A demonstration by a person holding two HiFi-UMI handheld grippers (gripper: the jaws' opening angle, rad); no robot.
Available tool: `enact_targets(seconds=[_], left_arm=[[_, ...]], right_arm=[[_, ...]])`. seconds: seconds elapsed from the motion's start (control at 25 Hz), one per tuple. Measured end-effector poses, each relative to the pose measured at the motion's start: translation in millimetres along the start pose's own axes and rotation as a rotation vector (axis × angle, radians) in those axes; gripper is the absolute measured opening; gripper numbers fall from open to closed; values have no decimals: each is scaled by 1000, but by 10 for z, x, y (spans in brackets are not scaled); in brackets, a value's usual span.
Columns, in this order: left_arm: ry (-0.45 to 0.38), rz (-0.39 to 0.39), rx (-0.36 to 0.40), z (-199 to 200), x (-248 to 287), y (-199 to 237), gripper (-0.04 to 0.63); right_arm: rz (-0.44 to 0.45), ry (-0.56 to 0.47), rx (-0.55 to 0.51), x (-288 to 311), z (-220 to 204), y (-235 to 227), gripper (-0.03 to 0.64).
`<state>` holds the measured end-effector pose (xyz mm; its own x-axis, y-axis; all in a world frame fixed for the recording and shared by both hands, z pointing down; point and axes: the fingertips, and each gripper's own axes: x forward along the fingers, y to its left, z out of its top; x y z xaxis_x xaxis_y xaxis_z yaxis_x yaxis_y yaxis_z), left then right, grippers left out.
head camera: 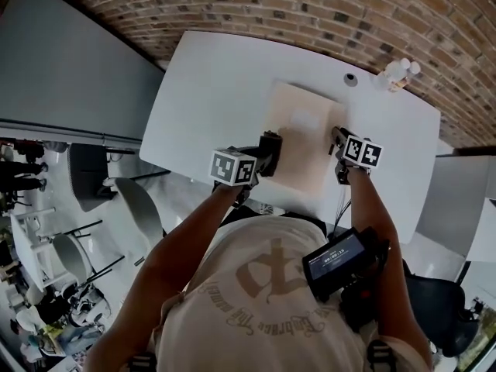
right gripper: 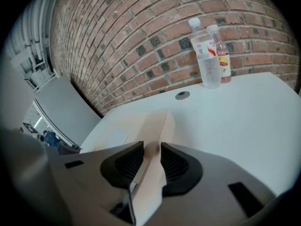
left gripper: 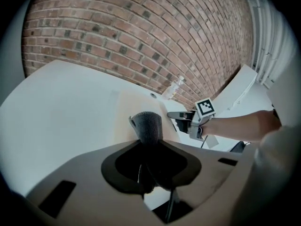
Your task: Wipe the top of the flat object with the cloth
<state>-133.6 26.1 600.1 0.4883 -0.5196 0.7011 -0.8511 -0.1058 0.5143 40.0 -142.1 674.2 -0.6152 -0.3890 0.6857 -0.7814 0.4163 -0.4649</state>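
**While the right tool pins the flat object, the cloth sits poised at its left edge**

As we look in, the right tool is clenched on the right-hand rim of the flat object, with a pad pressed to either side of that pale beige edge. The flat object lies mid-desk, square to the person. Over on the other side, the left tool is clenched on a rolled dark grey cloth, whose end pokes out past the jaws at the near left edge. Is it touching the top? Can't tell from here.

My read on the wipe: tip the cloth's end down until it lies flat on the surface. Then make long, overlapping strokes from the near left toward the far side with light pressure, pulling up short of the right tool. That right-hand clamp needs to be firm, or the flat object could skate on the smooth desk.

Now the containers. Two bottles stand upright by the brick wall, just beside each other and well apart from the flat object. The clear bottle seems to hold clear liquid. The second bottle shows a reddish-orange drink. Both are capped.
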Motion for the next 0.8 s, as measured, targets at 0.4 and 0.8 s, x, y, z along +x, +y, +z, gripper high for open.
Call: enact_targets(seconds=[0.4,0.8], left_arm=[[144,-122,140,-327,677,-1017,107],[222,-111,193,-691,941,-1193,107]], right_arm=[[96,11,18,22,21,-6,127],[144,34,-15,18,26,14,129]])
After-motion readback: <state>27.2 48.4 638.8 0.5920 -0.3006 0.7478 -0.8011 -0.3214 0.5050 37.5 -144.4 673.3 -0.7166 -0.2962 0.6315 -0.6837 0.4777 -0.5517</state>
